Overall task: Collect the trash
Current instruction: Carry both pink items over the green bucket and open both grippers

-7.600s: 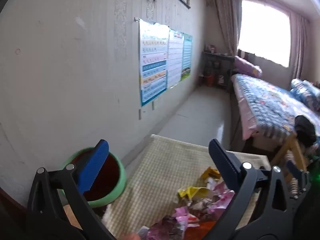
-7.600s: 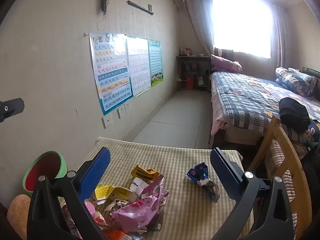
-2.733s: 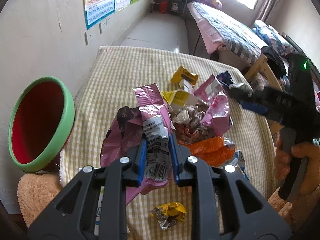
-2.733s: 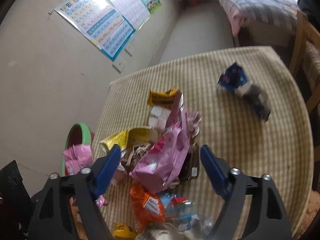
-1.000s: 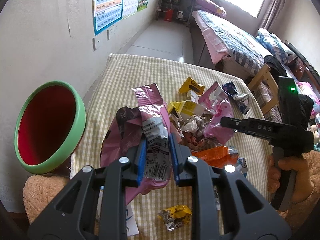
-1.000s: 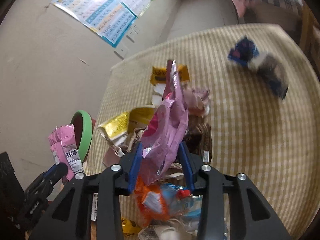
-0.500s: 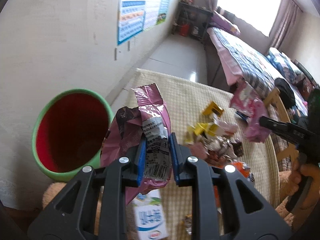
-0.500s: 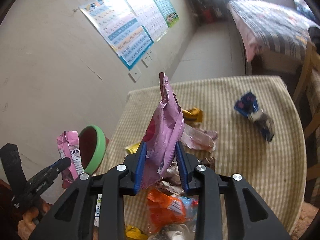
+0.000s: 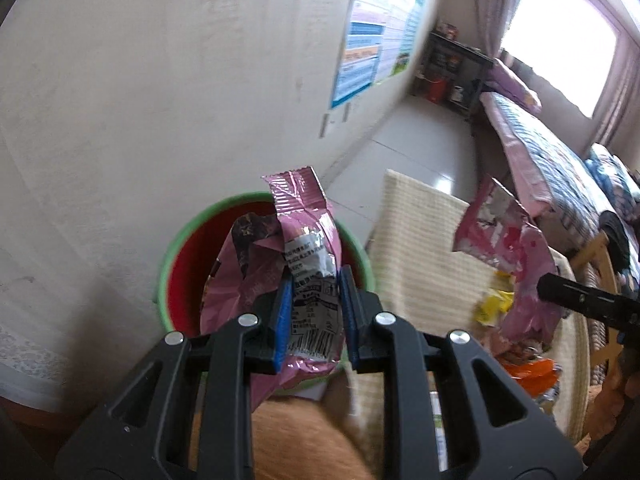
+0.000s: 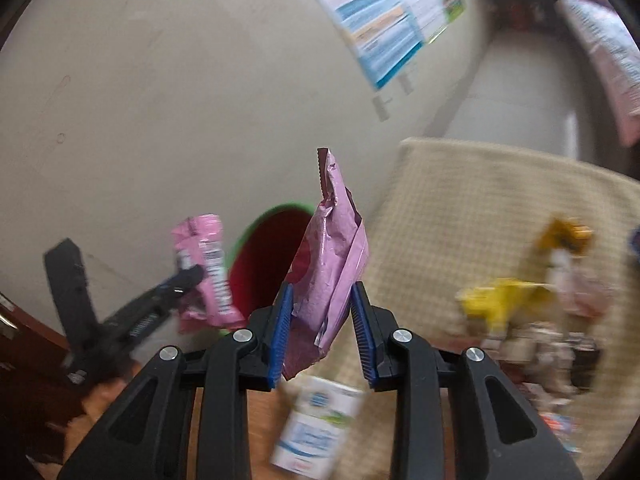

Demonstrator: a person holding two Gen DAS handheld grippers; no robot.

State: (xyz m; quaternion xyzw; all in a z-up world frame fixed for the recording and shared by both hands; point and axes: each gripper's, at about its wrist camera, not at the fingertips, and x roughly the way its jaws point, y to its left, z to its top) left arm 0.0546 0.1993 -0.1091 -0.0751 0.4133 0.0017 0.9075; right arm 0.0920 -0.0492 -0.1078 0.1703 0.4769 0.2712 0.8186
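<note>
Already the left claw [image 9: 313,312] was pinched on a crinkled pink foil wrapper with a barcode label [image 9: 304,264], poised over the mouth of the green-rimmed, red-lined round bin [image 9: 180,264] beside the bench [image 9: 424,248]. The right claw [image 10: 323,330] gripped a tall pale-pink plastic snack bag [image 10: 334,264] near that rim. Judged from here, both light wrappers could flutter wide on release, or the claws could collide above the opening.

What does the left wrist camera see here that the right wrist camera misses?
Only the left view shows the bright window and an orange wrapper. Only the right view shows a white carton. Both show the green bin, the checked table, and each gripper holding a pink wrapper: left gripper, right gripper.
</note>
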